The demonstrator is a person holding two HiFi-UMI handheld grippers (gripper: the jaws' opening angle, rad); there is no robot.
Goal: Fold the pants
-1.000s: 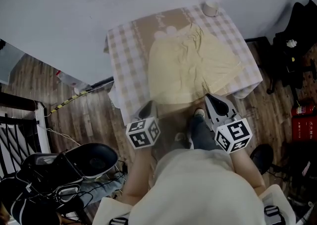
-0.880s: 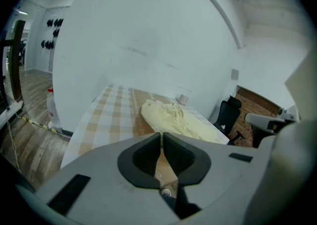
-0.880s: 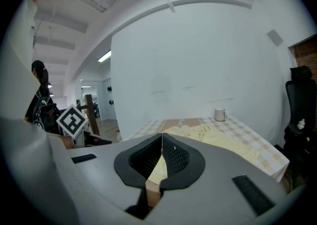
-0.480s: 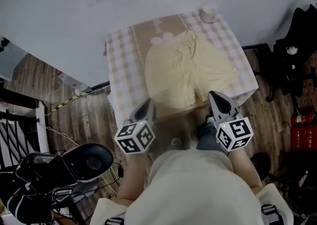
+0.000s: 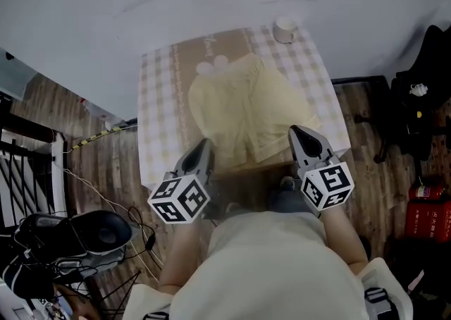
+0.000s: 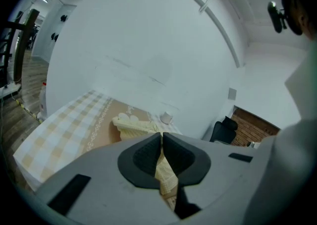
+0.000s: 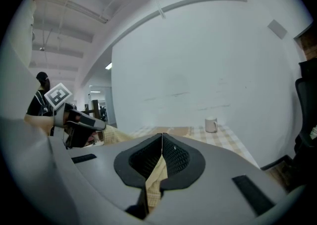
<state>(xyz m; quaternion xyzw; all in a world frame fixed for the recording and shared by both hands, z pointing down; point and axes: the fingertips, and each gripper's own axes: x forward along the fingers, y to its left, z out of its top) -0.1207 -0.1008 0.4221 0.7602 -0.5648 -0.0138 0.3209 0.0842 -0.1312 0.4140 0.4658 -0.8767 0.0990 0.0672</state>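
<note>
while both tilt slightly down, left hand-held gripper (image 5: 204, 144), right hand-held gripper (image 5: 299, 132), each clamped on pants (image 5: 239, 103)

You have nothing legible here: the pale script on the tablecloth (image 5: 158, 100) is too small to read, the red canister (image 5: 423, 216) label blurs, and the cubes on your left gripper (image 5: 204, 144) and right gripper (image 5: 295, 131) show only square markers.
</note>
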